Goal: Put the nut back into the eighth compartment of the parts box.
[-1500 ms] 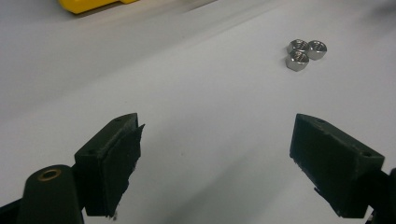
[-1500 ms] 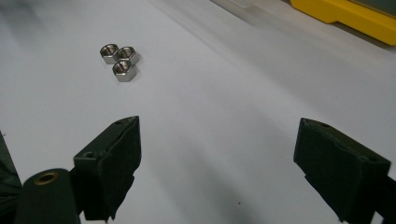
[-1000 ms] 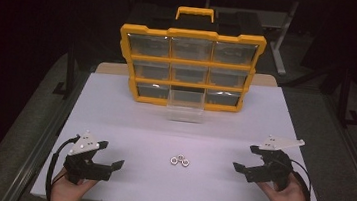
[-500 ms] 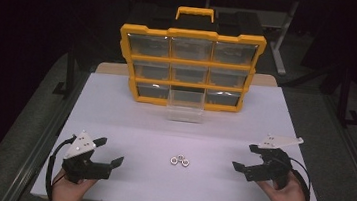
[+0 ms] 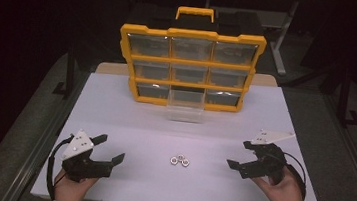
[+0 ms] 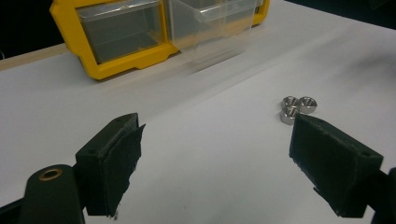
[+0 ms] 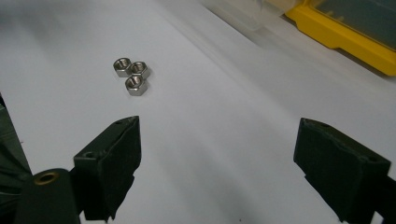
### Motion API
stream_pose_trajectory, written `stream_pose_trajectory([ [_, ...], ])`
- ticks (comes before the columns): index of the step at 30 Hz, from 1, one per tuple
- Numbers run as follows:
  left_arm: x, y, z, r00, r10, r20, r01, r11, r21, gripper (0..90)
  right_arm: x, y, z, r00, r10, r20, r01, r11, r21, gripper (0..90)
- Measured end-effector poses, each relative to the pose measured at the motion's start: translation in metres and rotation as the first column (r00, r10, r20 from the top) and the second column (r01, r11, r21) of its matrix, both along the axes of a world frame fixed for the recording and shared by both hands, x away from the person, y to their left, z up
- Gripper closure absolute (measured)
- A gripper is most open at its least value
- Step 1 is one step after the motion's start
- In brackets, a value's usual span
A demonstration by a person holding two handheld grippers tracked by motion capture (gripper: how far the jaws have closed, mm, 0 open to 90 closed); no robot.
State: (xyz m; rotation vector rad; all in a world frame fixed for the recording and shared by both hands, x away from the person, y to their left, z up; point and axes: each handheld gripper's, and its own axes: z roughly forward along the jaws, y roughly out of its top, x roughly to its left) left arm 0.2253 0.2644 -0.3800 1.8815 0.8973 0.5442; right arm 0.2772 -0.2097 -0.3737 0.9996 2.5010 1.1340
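Three small steel hex nuts [image 5: 179, 160] lie bunched together on the white table [image 5: 164, 124], near its front edge. They also show in the left gripper view as nuts [image 6: 297, 107] and in the right gripper view as nuts [image 7: 132, 75]. My left gripper [image 5: 109, 147] rests at the front left, open and empty, jaws pointing toward the nuts. My right gripper [image 5: 239, 153] sits at the front right, open and empty as well. A yellow organiser case [image 5: 190, 66] stands upright at the back, its clear bottom-middle drawer [image 5: 185, 104] pulled out.
The case has several clear drawers and a yellow handle [image 5: 194, 12] on top. Dark floor surrounds the table, with metal frame legs [image 5: 71, 64] at the left and right. Bare white tabletop lies between the nuts and the case.
My left gripper has tilted slightly, its jaws now pointing a little more toward the nuts. The right gripper and the nuts are where they were.
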Motion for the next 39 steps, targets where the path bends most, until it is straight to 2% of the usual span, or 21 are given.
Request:
stream_pose_trajectory([
  [1,0.001,0.0,0.0,1.0,0.001,-0.003,-0.001,0.9999,0.014,16.4,0.002,0.004,0.003,1.0,0.009,-0.002,-0.009,1.0,-0.003,14.1],
  [3,0.001,0.0,0.0,1.0,-0.002,-0.005,0.002,0.9999,0.013,16.3,0.003,0.005,0.004,0.9999,0.017,0.0,-0.017,1.0,-0.003,14.3],
  [11,0.003,0.002,0.0,1.0,0.006,-0.003,-0.006,0.9999,-0.011,15.9,0.012,0.028,0.009,0.9977,0.065,-0.015,-0.066,0.997,-0.03,15.6],
  [14,0.004,0.003,0.0,0.9997,0.017,-0.017,-0.018,0.9998,-0.013,14.9,0.016,0.038,0.011,0.9957,0.09,-0.022,-0.091,0.995,-0.039,16.7],
  [15,0.005,0.004,0.0,0.9998,0.014,-0.017,-0.014,0.9999,0.0,14.9,0.02,0.046,0.012,0.9939,0.107,-0.028,-0.108,0.993,-0.044,16.9],
  [18,0.004,0.003,0.0,0.9998,0.016,-0.015,-0.016,0.9998,-0.01,15.0,0.023,0.053,0.013,0.9922,0.12,-0.032,-0.122,0.991,-0.05,17.6],
  [22,0.004,0.002,-0.001,0.9998,0.014,-0.011,-0.014,0.9999,0.007,15.0,0.028,0.066,0.013,0.9884,0.142,-0.054,-0.145,0.987,-0.063,19.1],
  [27,0.005,0.002,-0.001,0.9999,0.011,-0.006,-0.01,0.9998,0.019,15.0,0.036,0.087,0.008,0.9782,0.191,-0.082,-0.198,0.976,-0.089,24.0],
  [29,0.004,0.001,-0.001,0.9999,0.014,-0.003,-0.014,0.9998,0.011,15.0,0.039,0.094,0.004,0.9754,0.194,-0.103,-0.205,0.973,-0.106,26.7],
  [31,0.004,0.001,-0.001,0.9999,0.013,-0.004,-0.013,0.9999,0.011,15.0,0.043,0.101,-0.001,0.9685,0.215,-0.126,-0.228,0.968,-0.106,28.9],
  [34,0.004,0.001,-0.001,0.9999,0.013,-0.004,-0.013,0.9999,0.01,15.0,0.047,0.107,-0.007,0.9649,0.226,-0.135,-0.242,0.963,-0.117,31.1],
  [35,0.004,0.001,-0.001,0.9999,0.012,-0.005,-0.012,0.9999,0.01,15.0,0.05,0.114,-0.013,0.9567,0.241,-0.163,-0.262,0.957,-0.124,33.8],
  [36,0.004,0.001,-0.001,0.9999,0.012,-0.004,-0.012,0.9999,0.005,15.0,0.05,0.114,-0.013,0.9567,0.241,-0.163,-0.262,0.957,-0.124,33.8],
  [37,0.003,0.001,-0.001,1.0,0.01,-0.001,-0.01,0.9999,0.012,15.0,0.051,0.12,-0.019,0.9502,0.257,-0.175,-0.283,0.948,-0.142,36.4],
  [39,0.002,0.001,-0.001,1.0,0.007,0.002,-0.007,0.9998,0.019,15.0,0.052,0.127,-0.024,0.9439,0.263,-0.2,-0.296,0.942,-0.158,40.1],
])
